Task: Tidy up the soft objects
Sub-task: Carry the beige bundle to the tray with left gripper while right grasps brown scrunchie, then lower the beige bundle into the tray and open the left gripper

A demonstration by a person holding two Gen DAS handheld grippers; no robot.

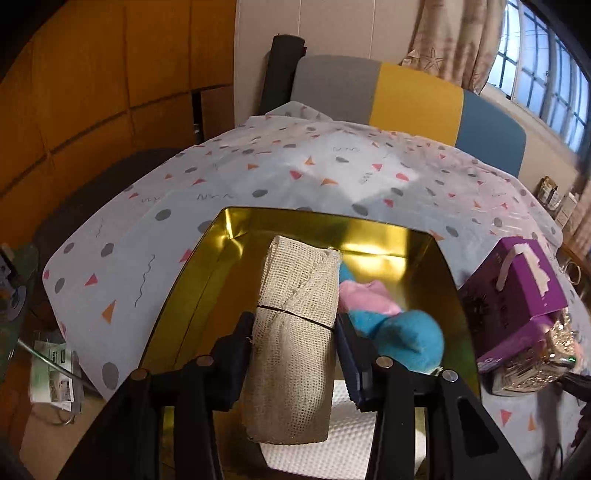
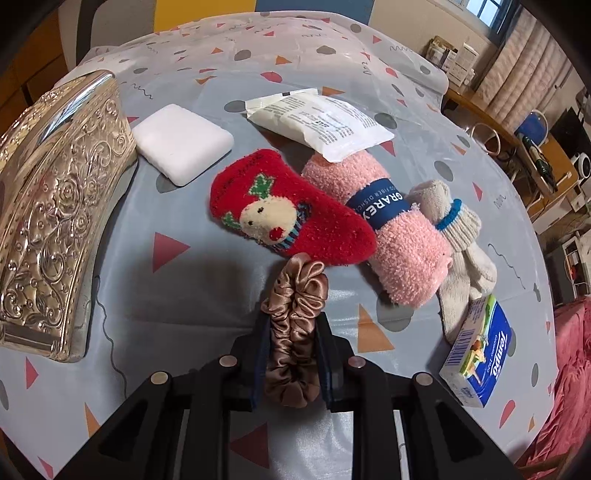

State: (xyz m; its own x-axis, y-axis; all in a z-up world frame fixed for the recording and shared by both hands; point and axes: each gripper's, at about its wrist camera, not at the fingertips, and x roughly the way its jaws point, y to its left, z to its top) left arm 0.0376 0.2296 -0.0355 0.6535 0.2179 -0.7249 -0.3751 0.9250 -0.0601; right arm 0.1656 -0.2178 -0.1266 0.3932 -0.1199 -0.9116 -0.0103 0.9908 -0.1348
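Mesh roll and scrunchie each sit clamped between fingers.

It looks like a lived-in home: a patterned tablecloth covers the table, a colour-block chair stands behind it, with starfish-print curtains, a barred window and wooden cabinets.

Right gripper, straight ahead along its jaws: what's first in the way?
Probably the red sock. It lies just beyond the scrunchie that the right gripper holds, though depth is hard to judge, and the gripper points steeply down at the tablecloth.
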